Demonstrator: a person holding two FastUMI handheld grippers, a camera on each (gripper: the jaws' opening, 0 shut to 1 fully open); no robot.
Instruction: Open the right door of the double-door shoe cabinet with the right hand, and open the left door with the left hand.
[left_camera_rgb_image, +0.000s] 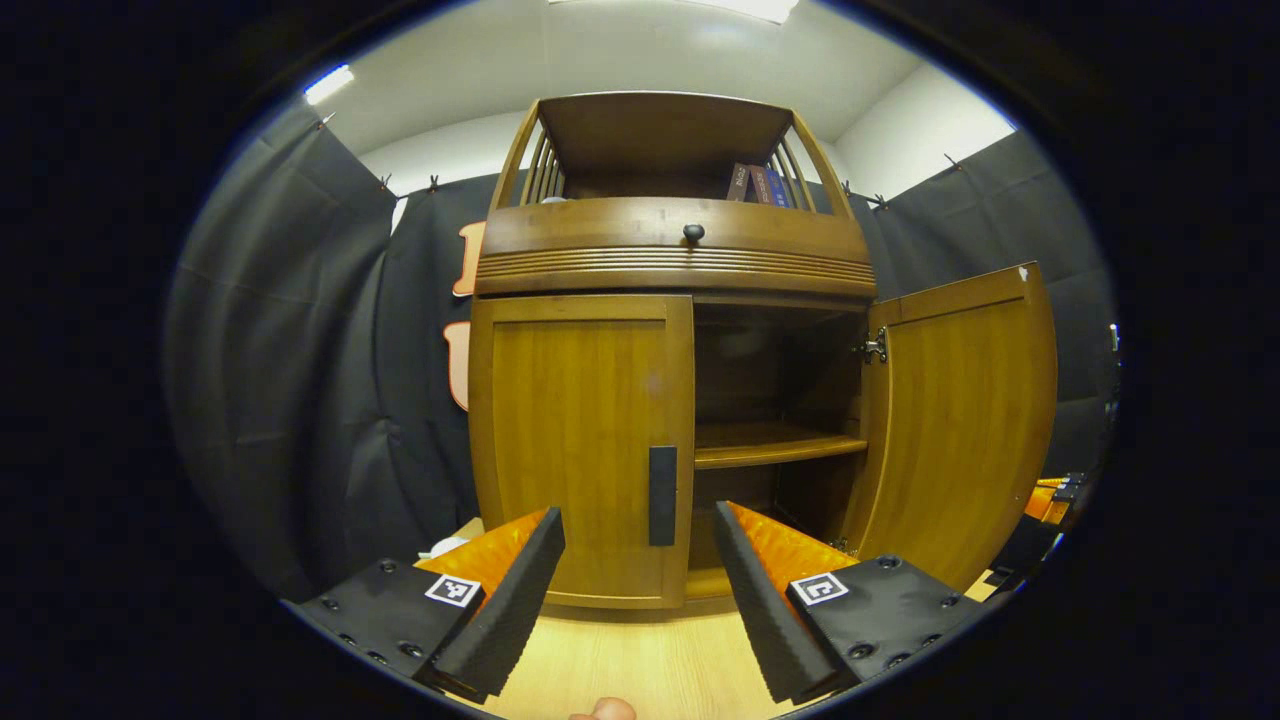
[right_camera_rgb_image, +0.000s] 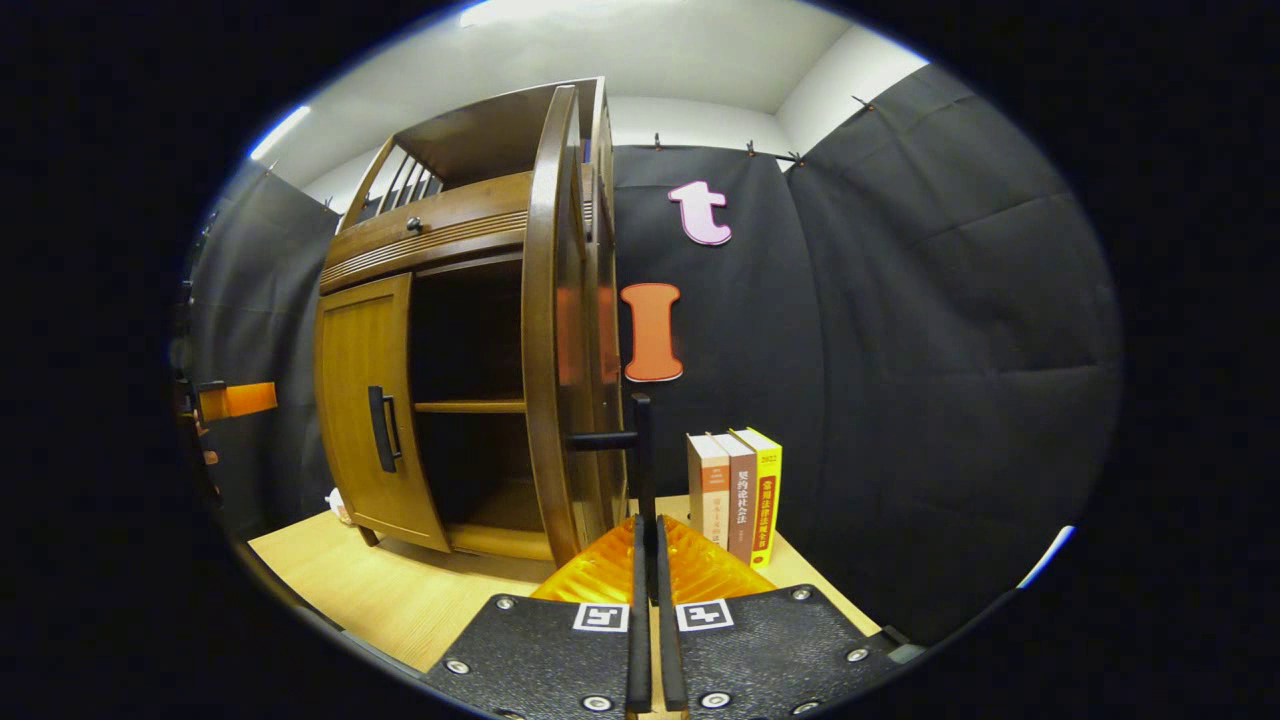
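Right door swung wide open, shelf and dark interior exposed. Left door flush closed; that half is left to do. Cabinet stands on the table.

Left gripper: jaws spread wide, holding nothing, lined up before the left handle, not touching.

Right gripper: fingers pinched together on the right handle at the open door's edge.

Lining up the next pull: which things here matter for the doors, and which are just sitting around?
Job:
right door, swung open
its handle, right hand-held gripper shut on it
left door, closed
left door handle
left hand-held gripper, open

Bystanders:
books beside cabinet
books on top shelf
drawer knob
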